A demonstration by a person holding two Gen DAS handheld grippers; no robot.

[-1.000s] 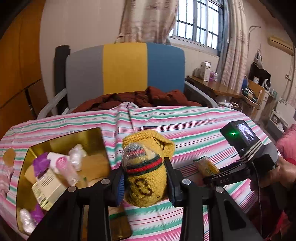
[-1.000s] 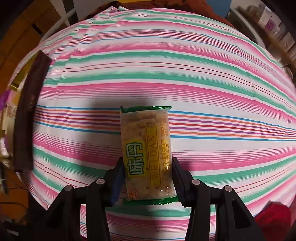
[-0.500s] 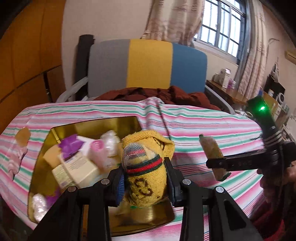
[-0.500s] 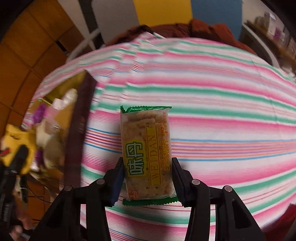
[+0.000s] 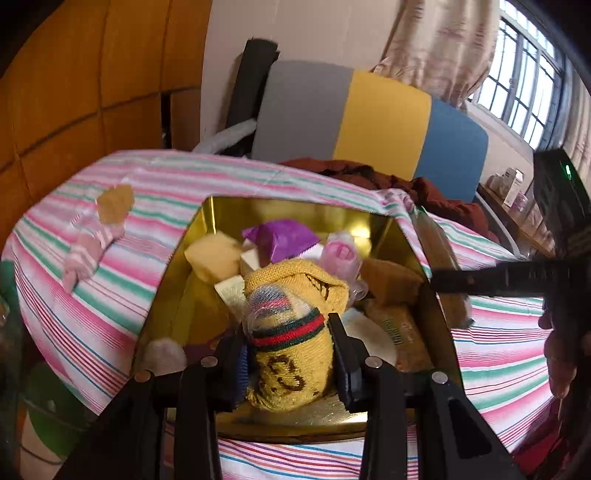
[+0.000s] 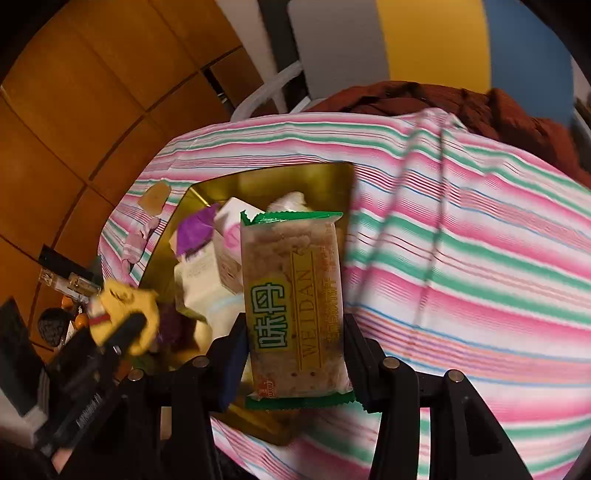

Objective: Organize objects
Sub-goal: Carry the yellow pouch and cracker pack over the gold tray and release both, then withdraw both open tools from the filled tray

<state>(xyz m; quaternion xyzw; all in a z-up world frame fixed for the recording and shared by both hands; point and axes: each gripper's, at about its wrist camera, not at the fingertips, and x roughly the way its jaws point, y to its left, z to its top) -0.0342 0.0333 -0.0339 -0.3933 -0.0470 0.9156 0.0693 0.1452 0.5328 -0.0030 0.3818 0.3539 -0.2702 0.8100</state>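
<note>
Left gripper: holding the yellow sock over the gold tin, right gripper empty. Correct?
Not quite. The right gripper is not empty: the right wrist view shows it shut on a snack bar. The left gripper does hold the yellow sock over the gold tin.

A small, lived-in room with daylight at the window

Orange-brown wood panelling (image 5: 74,74) covers the wall on the left, meeting a plain pale wall (image 5: 295,29) behind. A chair back (image 5: 369,122) in grey, yellow and blue bands stands past the table, with a rust-brown cloth (image 5: 369,177) heaped on its seat. Patterned beige curtains (image 5: 443,44) hang beside a barred window (image 5: 528,85), bright with daylight. A striped pink, green and white tablecloth (image 5: 129,240) covers the table.
</note>
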